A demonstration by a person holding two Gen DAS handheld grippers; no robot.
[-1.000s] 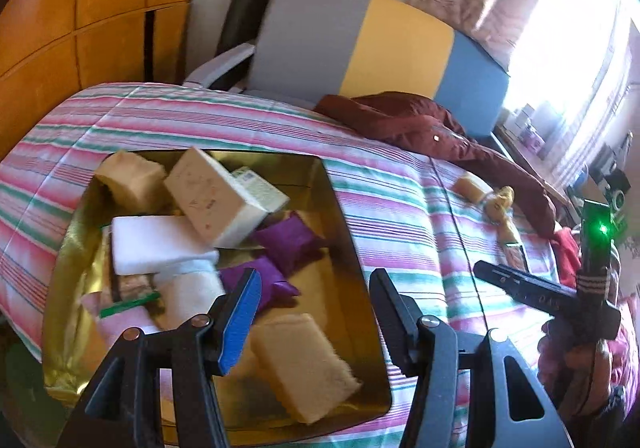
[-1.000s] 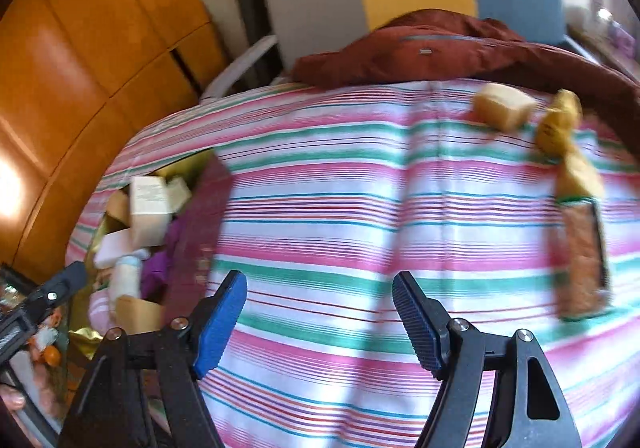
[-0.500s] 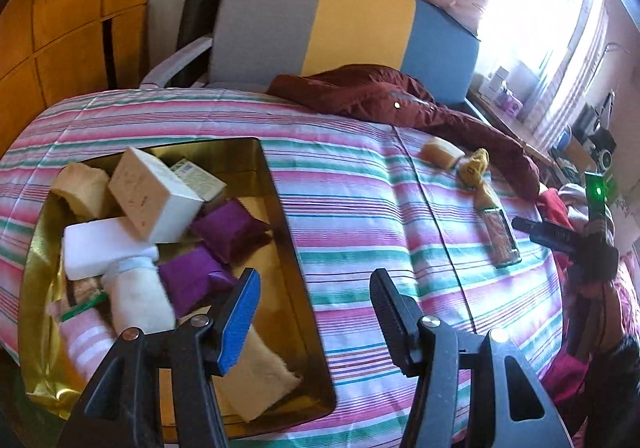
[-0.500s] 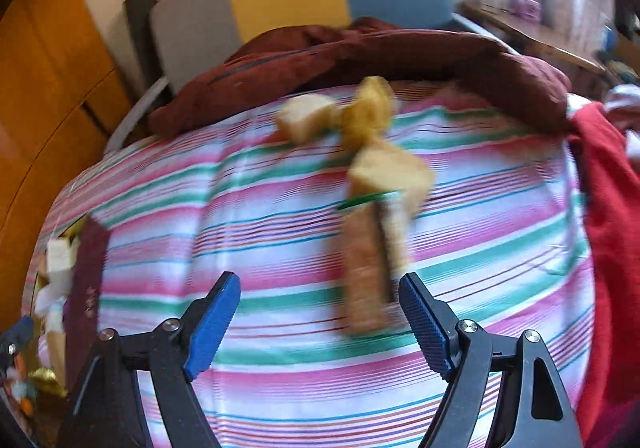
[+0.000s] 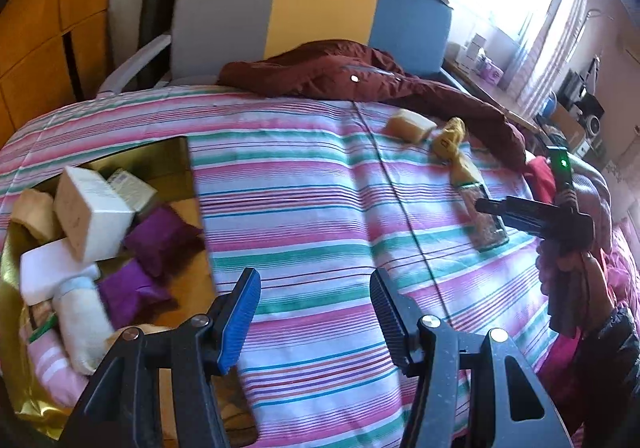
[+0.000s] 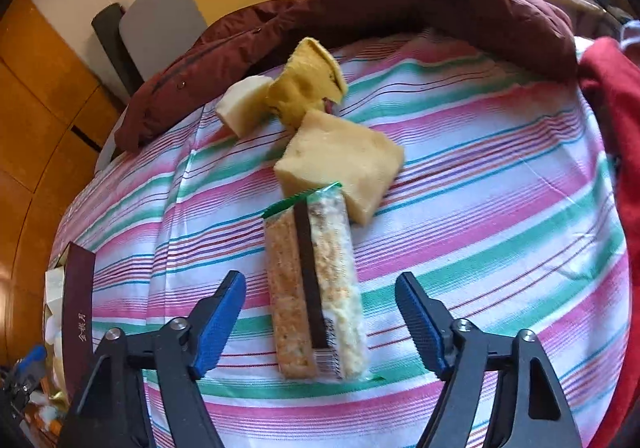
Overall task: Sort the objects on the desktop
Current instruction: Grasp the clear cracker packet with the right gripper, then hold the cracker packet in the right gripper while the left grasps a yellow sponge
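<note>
A wrapped snack bar (image 6: 316,296) lies lengthwise on the striped cloth. My right gripper (image 6: 320,284) hangs over it, jaws closing, with the bar between the blue pads (image 6: 218,324) and untouched by them. Just beyond the bar sit a yellow sponge block (image 6: 344,163), a crumpled yellow cloth (image 6: 308,83) and a pale block (image 6: 242,103). My left gripper (image 5: 315,280) is open and holds nothing, above the cloth just right of the gold tin (image 5: 160,159). The tin holds a white box (image 5: 88,215), purple pouches (image 5: 160,236) and a white sponge (image 5: 48,272). The left wrist view shows the right gripper (image 5: 532,215) at the bar (image 5: 486,224).
A maroon jacket (image 5: 360,75) lies along the far edge of the cloth, in front of a grey, yellow and blue chair (image 5: 280,15). Red fabric (image 6: 612,95) borders the right side. The tin's dark lid (image 6: 78,300) stands at its edge. Wooden cabinets (image 5: 40,27) are at the left.
My right gripper swung from near the tin across the cloth to the snack bar, which now lies between its fingers. My left gripper drifted right, off the tin and over the cloth.
</note>
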